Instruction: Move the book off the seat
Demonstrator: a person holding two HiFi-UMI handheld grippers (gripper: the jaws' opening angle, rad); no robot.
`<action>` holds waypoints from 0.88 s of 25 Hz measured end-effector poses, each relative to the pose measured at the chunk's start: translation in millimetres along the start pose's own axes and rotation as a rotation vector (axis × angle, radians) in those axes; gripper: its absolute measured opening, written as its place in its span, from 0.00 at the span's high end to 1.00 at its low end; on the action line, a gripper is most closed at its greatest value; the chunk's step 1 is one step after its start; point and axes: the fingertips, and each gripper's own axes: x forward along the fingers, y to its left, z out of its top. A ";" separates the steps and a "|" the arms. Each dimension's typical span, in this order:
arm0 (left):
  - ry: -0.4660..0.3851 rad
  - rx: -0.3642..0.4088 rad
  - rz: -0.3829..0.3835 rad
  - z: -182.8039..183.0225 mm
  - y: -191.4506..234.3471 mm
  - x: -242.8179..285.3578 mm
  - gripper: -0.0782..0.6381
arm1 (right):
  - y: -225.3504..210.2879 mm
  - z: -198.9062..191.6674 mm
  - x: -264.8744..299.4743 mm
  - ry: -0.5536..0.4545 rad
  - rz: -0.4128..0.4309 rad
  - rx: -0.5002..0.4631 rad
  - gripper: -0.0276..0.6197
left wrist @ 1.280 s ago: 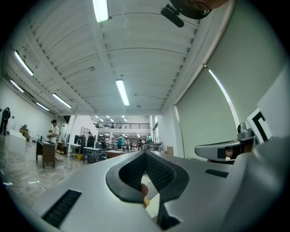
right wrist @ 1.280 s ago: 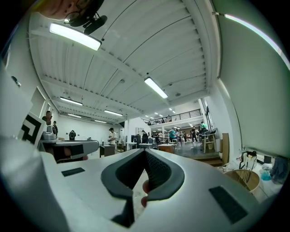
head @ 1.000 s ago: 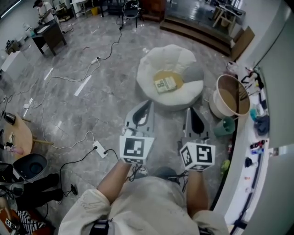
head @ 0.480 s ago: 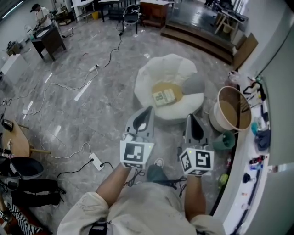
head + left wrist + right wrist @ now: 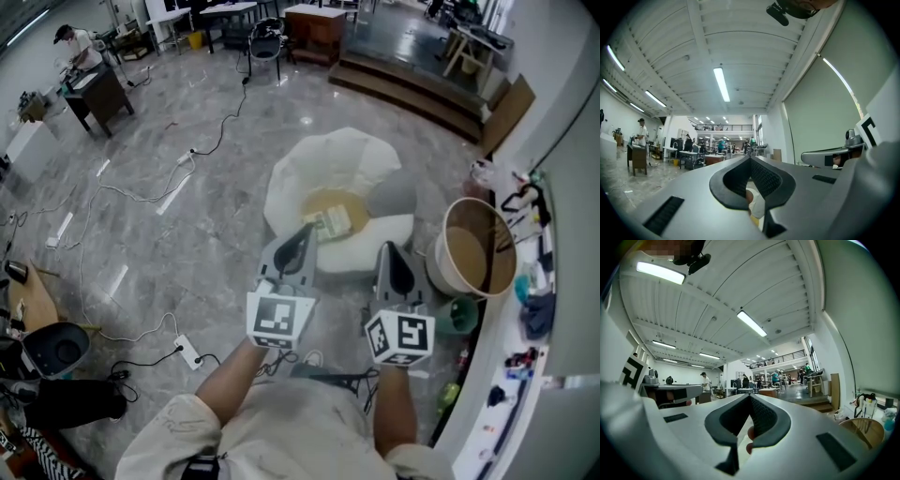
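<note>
Big open lab hall: marble floor [image 5: 216, 217], trailing cables [image 5: 192, 153], workbenches [image 5: 98, 89], mezzanine railing [image 5: 715, 127].

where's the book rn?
Head view, centre: the small pale book lies on the tan patch of the white beanbag seat, just past the left hand-held gripper, left of the round tan bin.

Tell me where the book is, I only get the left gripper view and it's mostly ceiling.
Observer: The book lies on the white beanbag seat, just past the tip of the left gripper in the head view.
Operator: Is the right gripper holding anything?
Observer: No, the right gripper is shut, nothing between its jaws.
Operator: What's beside the seat?
Observer: A round basket stands at its right.
</note>
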 end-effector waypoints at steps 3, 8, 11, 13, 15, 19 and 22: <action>0.011 0.005 0.007 -8.1 -5.6 32.1 0.89 | -28.2 -7.7 20.6 0.006 -0.004 0.011 0.95; 0.026 0.005 0.011 -18.2 -5.3 71.0 0.89 | -51.0 -18.7 53.0 0.024 0.007 0.025 0.95; 0.035 0.008 0.009 -25.4 0.3 91.8 0.89 | -58.8 -25.3 72.6 0.038 0.010 0.028 0.95; 0.041 0.007 0.008 -32.6 6.8 107.1 0.89 | -63.3 -32.2 87.1 0.048 0.010 0.029 0.95; 0.046 -0.003 -0.001 -42.0 15.8 124.3 0.89 | -67.5 -40.8 103.4 0.060 0.000 0.025 0.95; 0.055 -0.027 -0.029 -54.7 44.6 163.6 0.89 | -70.6 -50.3 148.6 0.076 -0.027 0.019 0.95; 0.050 -0.033 -0.049 -59.8 68.5 198.9 0.89 | -73.5 -52.0 189.0 0.086 -0.046 0.007 0.95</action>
